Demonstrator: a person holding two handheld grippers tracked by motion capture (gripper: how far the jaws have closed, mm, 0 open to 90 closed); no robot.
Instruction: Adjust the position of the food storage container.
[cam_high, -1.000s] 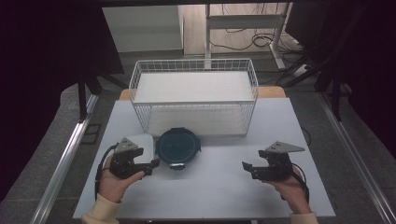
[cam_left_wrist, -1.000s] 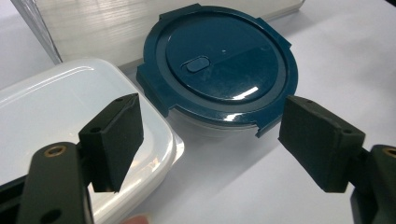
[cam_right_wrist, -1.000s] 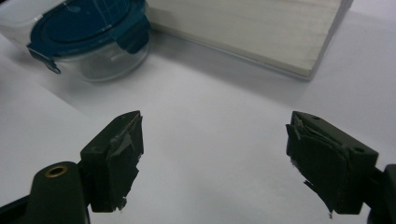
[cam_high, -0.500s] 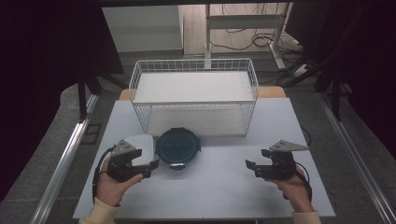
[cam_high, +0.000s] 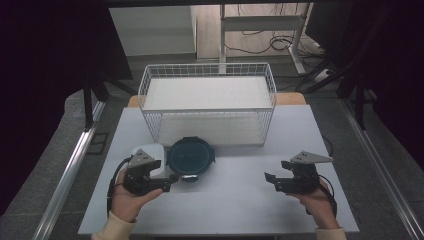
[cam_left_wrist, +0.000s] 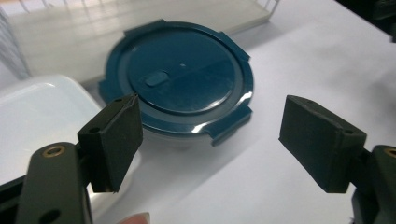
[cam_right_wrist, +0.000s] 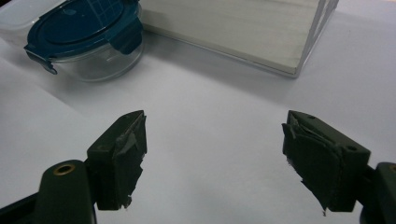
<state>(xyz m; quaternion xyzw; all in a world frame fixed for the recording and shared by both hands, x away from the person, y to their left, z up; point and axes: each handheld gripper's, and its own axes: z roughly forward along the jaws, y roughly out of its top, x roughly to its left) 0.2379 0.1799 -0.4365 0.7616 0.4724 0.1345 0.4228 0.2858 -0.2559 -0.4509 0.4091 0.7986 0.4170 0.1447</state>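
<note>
A round glass container with a dark teal clip lid (cam_high: 190, 157) (cam_left_wrist: 180, 79) (cam_right_wrist: 84, 35) sits on the white table just in front of the wire basket (cam_high: 207, 102). A white rectangular container (cam_high: 148, 152) (cam_left_wrist: 32, 112) lies touching its left side. My left gripper (cam_high: 167, 182) (cam_left_wrist: 212, 140) is open, close to the round container's near edge, jaws spread with nothing between them. My right gripper (cam_high: 271, 181) (cam_right_wrist: 215, 154) is open over bare table at the right, well apart from the containers.
The white wire basket holds a pale flat board (cam_high: 207, 92) (cam_right_wrist: 243, 25) and stands at the table's back middle. Bare table surface (cam_high: 235, 195) lies between the two grippers. Dark floor and metal rails (cam_high: 75, 160) flank the table.
Both grippers have shifted slightly; the left one has edged closer to the round container. The containers and basket have not moved.
</note>
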